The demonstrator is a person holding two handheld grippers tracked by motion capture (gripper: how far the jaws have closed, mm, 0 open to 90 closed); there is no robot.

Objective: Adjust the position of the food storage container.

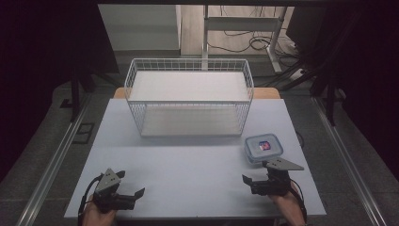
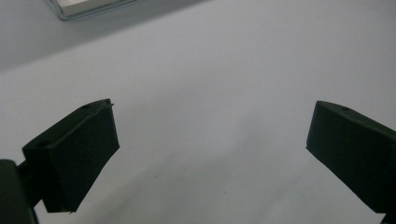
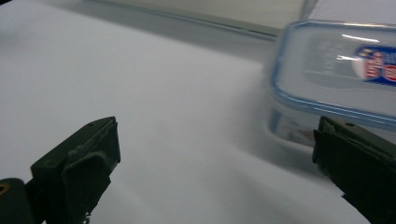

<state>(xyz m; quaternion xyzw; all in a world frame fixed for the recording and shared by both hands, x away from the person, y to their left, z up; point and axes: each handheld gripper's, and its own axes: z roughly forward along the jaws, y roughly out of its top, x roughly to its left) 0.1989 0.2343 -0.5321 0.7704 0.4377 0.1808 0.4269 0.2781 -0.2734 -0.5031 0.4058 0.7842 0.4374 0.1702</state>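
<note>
Clear lidded container (image 1: pixel 264 147), blue-trimmed, red-blue label, just beyond right gripper (image 1: pixel 256 180), both grippers spread wide

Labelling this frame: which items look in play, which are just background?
In play, likely:
- plastic container, lid on, right side of the white table
- wire basket, white, at the table's far side
- right gripper, open, beside the container
- left gripper, open, over bare table

Background:
- cables on the floor behind
- desk frame

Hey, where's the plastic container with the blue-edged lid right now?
In the high view the container sits on the table's right side, just ahead of the right gripper and off the near right corner of the wire basket.
</note>
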